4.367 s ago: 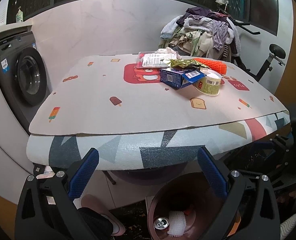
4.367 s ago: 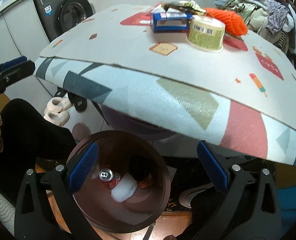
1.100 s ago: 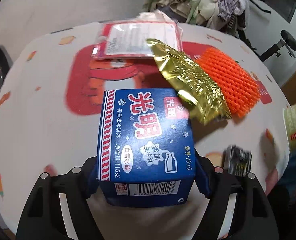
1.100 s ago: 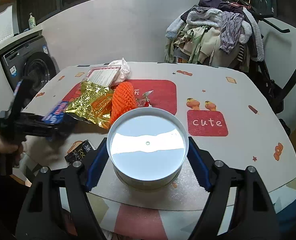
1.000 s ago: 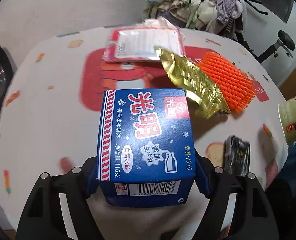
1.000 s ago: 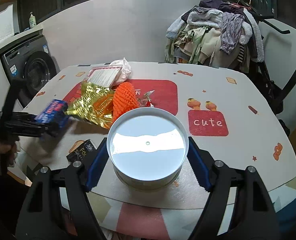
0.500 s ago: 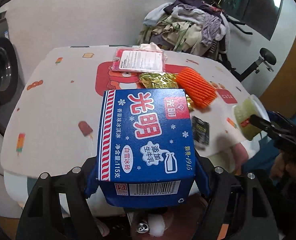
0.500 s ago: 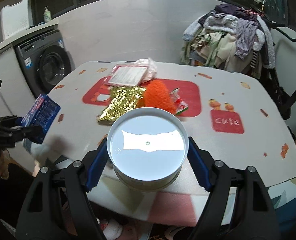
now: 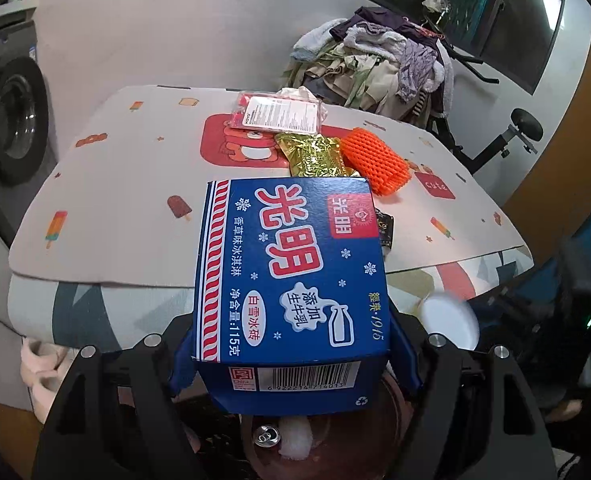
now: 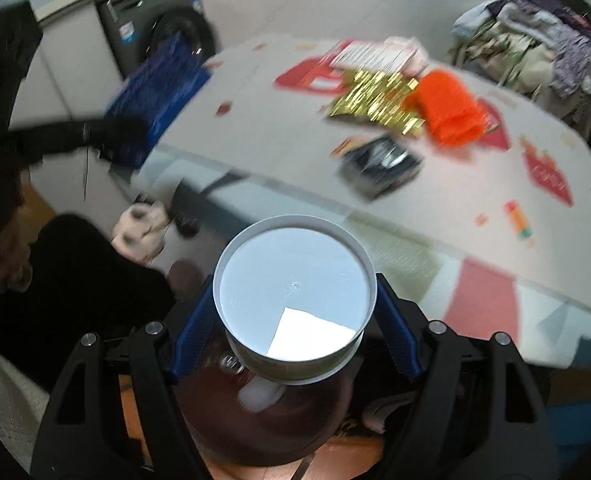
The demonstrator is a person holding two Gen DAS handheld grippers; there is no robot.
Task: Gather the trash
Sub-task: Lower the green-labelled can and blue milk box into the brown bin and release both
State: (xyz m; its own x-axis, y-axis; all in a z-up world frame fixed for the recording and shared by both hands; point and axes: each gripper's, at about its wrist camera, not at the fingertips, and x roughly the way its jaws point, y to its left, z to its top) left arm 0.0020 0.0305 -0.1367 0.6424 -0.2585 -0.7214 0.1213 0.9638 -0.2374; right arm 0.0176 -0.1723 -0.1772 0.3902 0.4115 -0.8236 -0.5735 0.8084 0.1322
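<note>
Left gripper (image 9: 291, 354) clamped on blue box (image 9: 291, 276), right gripper (image 10: 295, 344) clamped on white tub (image 10: 295, 304), both above brown bin (image 10: 263, 428) holding a can. Left on table (image 9: 127, 192): gold wrapper (image 9: 311, 154), orange net (image 9: 375, 160), dark packet (image 10: 381, 166).

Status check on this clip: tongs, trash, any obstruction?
Left tongs shut on blue box, right tongs shut on white tub. Both held over the bin. Nothing blocking the drop.
</note>
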